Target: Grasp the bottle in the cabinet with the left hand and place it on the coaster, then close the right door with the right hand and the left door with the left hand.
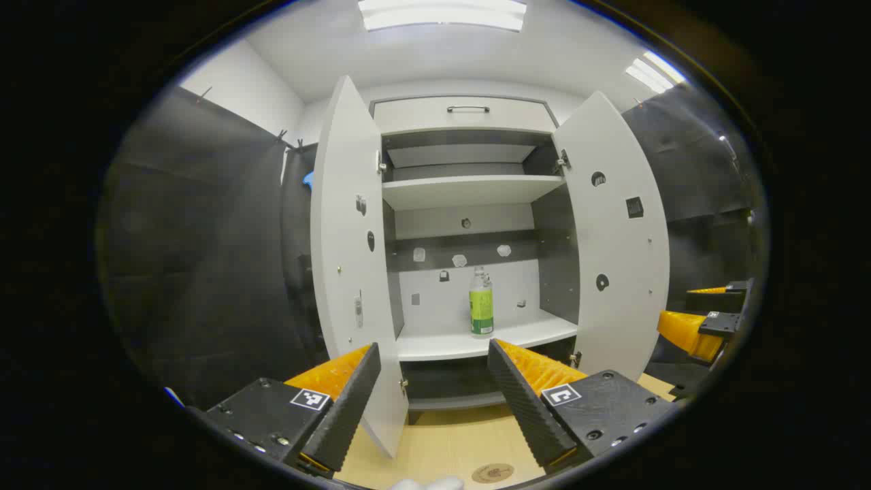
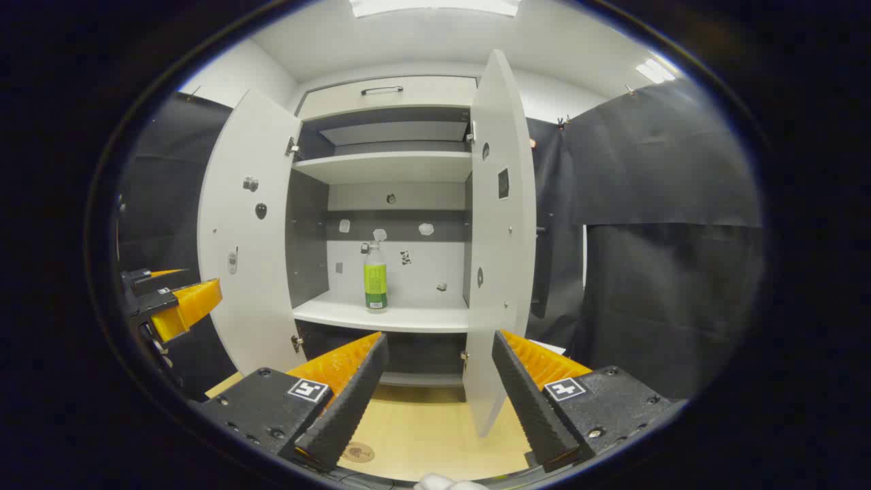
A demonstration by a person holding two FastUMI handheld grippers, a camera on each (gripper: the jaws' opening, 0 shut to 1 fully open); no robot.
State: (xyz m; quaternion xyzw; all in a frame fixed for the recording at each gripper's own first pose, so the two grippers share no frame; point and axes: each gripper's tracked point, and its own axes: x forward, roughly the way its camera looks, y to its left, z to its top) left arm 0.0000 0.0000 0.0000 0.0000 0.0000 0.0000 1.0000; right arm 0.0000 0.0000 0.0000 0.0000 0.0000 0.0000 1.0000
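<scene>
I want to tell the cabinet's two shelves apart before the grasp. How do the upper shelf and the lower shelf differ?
The lower shelf bears the bottle, standing upright near its middle; the upper shelf bears nothing I can see. The back wall above the lower shelf has several small fittings on it; above the upper shelf it looks plain. Both are white boards spanning the cabinet, exposed between the open left door and right door.

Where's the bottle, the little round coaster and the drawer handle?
bottle (image 1: pixel 481 306): left gripper view, on its green label.
coaster (image 1: pixel 492 472): left gripper view, on its middle.
drawer handle (image 1: pixel 468 109): left gripper view, mid-bar.
</scene>
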